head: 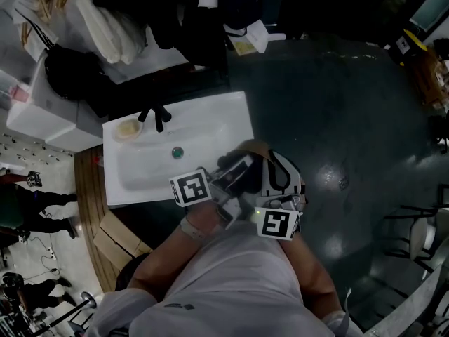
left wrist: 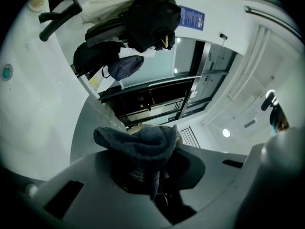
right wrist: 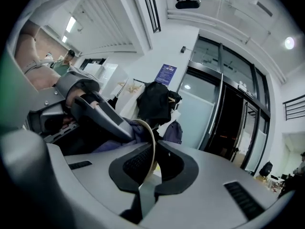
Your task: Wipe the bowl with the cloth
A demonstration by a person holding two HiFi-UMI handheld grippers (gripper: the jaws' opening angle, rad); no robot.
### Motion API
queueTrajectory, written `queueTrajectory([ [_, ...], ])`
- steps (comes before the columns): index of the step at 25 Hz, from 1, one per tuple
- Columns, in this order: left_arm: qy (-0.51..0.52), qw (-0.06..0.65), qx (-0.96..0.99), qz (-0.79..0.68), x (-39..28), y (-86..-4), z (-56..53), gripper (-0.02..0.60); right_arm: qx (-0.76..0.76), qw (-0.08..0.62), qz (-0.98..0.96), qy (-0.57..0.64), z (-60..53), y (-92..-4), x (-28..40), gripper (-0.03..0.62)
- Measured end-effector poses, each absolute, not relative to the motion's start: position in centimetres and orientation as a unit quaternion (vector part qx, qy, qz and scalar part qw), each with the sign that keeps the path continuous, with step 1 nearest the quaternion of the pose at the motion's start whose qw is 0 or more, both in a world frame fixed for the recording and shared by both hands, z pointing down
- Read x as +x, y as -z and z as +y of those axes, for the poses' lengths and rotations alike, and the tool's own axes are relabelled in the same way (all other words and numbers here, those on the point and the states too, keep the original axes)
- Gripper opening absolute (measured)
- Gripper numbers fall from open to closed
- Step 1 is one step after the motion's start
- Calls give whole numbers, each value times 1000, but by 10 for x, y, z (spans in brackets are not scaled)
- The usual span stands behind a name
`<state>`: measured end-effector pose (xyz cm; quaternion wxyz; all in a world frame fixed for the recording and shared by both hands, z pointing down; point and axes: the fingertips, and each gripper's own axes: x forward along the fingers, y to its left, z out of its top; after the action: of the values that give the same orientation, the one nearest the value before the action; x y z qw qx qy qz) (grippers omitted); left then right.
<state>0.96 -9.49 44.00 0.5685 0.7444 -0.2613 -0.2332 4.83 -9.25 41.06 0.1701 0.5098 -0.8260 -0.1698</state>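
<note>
The left tongs (left wrist: 150, 178) grip a grey cloth (left wrist: 138, 142); the right tongs (right wrist: 153, 166) pinch the rim of the bowl (right wrist: 152, 144), held at 4 o'clock of the sink (head: 210, 121). The cloth lies against the bowl, so wiping seems begun; how much remains cannot be judged.

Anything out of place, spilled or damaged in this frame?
Nothing stands out: the left gripper is shut on the grey cloth, the right gripper on the bowl, beside the white sink; no spill or damage shows.
</note>
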Motion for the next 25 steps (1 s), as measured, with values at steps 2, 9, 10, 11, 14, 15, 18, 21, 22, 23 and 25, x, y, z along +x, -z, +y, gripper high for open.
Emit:
queueTrajectory([
  [2, 219, 563, 750, -270, 9, -444, -96, 64, 500, 168, -829, 187, -88, -406, 41, 32],
  [9, 161, 552, 773, -270, 23, -452, -90, 64, 482, 174, -823, 244, -81, -391, 27, 32],
  [10, 151, 551, 776, -268, 27, -454, -87, 64, 479, 176, -824, 247, -80, -390, 25, 32],
  [11, 143, 551, 778, -267, 30, -456, -84, 64, 476, 177, -825, 249, -79, -390, 24, 32],
  [14, 129, 548, 782, -266, 35, -459, -80, 64, 472, 177, -828, 248, -77, -391, 23, 32],
  [15, 125, 546, 785, -266, 36, -459, -79, 64, 471, 177, -827, 249, -77, -391, 22, 32],
  [18, 118, 540, 789, -268, 38, -459, -77, 64, 472, 179, -827, 249, -76, -391, 22, 32],
  [21, 126, 535, 788, -277, 32, -458, -80, 64, 477, 185, -822, 251, -78, -394, 27, 32],
  [22, 136, 535, 785, -281, 29, -457, -82, 64, 478, 187, -819, 256, -79, -394, 27, 32],
  [23, 148, 538, 780, -283, 26, -455, -84, 64, 479, 189, -816, 260, -80, -394, 28, 31],
  [25, 174, 545, 770, -284, 20, -452, -88, 64, 482, 191, -814, 261, -81, -395, 29, 31],
])
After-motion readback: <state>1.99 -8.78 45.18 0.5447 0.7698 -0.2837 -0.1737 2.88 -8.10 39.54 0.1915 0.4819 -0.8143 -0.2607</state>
